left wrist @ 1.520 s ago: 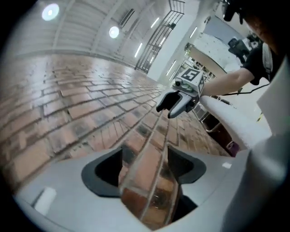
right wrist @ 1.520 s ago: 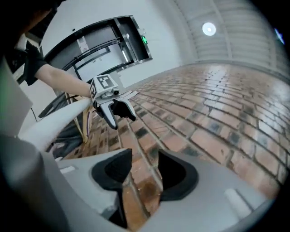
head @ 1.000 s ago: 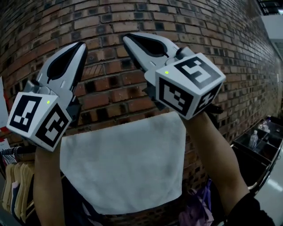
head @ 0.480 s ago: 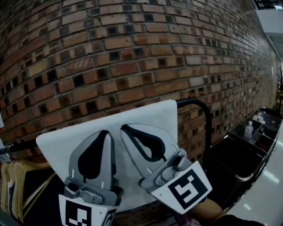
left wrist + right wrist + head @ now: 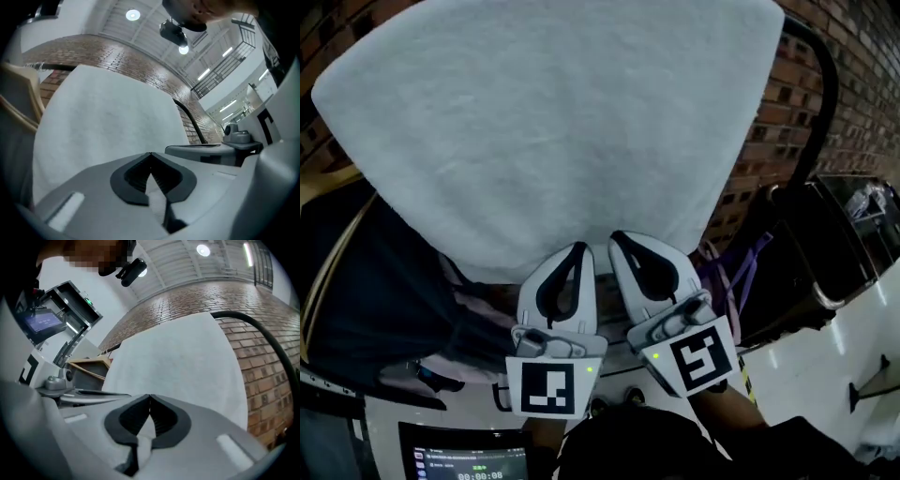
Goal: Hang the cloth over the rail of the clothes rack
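Basically, the white cloth (image 5: 553,131) fills the upper half of the head view. It is draped over the black rail (image 5: 814,103), which shows only at upper right where it bends downward. The near side of the cloth hangs toward lower centre, narrowing as it goes. The left gripper (image 5: 577,247) and right gripper (image 5: 617,238) sit side by side at lower centre, nearly touching, with their tips at the cloth's bottom edge. In both gripper views the jaws are closed with white fabric pinched between them, so each grips the cloth's lower edge. A brick wall (image 5: 853,56) stands behind the rail at upper right. Dark garments (image 5: 366,281) hang at left below the cloth, and a wooden hanger (image 5: 89,363) shows in the right gripper view. Purple fabric (image 5: 741,272) hangs right of the grippers. A lit screen (image 5: 464,459) is at bottom left and pale floor (image 5: 825,375) at lower right. Ceiling lights (image 5: 132,15) show at the top of the left gripper view.
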`<act>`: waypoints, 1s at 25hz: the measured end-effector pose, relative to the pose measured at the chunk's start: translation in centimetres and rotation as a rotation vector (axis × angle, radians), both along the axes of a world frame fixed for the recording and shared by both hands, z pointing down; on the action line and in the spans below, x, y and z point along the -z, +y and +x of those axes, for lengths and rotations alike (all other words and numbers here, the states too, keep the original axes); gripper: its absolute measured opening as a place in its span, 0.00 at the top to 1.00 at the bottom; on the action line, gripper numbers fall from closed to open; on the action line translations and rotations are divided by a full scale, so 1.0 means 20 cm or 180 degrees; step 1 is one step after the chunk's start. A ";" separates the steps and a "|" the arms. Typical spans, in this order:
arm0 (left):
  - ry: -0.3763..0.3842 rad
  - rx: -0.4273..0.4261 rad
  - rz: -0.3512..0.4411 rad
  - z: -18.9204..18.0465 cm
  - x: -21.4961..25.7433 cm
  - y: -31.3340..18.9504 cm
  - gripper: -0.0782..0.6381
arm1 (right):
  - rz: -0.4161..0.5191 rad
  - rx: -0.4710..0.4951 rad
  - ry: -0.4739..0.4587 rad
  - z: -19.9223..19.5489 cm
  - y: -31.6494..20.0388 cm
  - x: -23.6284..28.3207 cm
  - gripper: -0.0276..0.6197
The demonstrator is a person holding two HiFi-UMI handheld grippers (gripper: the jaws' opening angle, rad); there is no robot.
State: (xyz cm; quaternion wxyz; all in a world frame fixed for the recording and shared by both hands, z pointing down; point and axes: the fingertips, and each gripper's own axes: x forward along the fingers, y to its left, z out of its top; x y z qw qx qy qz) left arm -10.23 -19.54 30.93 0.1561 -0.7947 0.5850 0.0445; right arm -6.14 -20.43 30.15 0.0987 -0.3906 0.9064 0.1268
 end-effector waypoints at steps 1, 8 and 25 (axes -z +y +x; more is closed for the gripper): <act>0.0087 -0.0016 -0.0042 0.00 0.00 -0.01 0.88 | 0.0009 -0.0010 0.0001 0.00 0.00 0.01 0.95; 0.0118 -0.0067 -0.0130 0.05 -0.01 0.00 0.88 | -0.0054 0.0049 -0.0016 -0.02 0.02 0.00 0.95; 0.0160 -0.0040 -0.0098 0.03 -0.02 -0.03 0.88 | -0.0057 0.0059 -0.0032 -0.06 -0.01 -0.03 0.95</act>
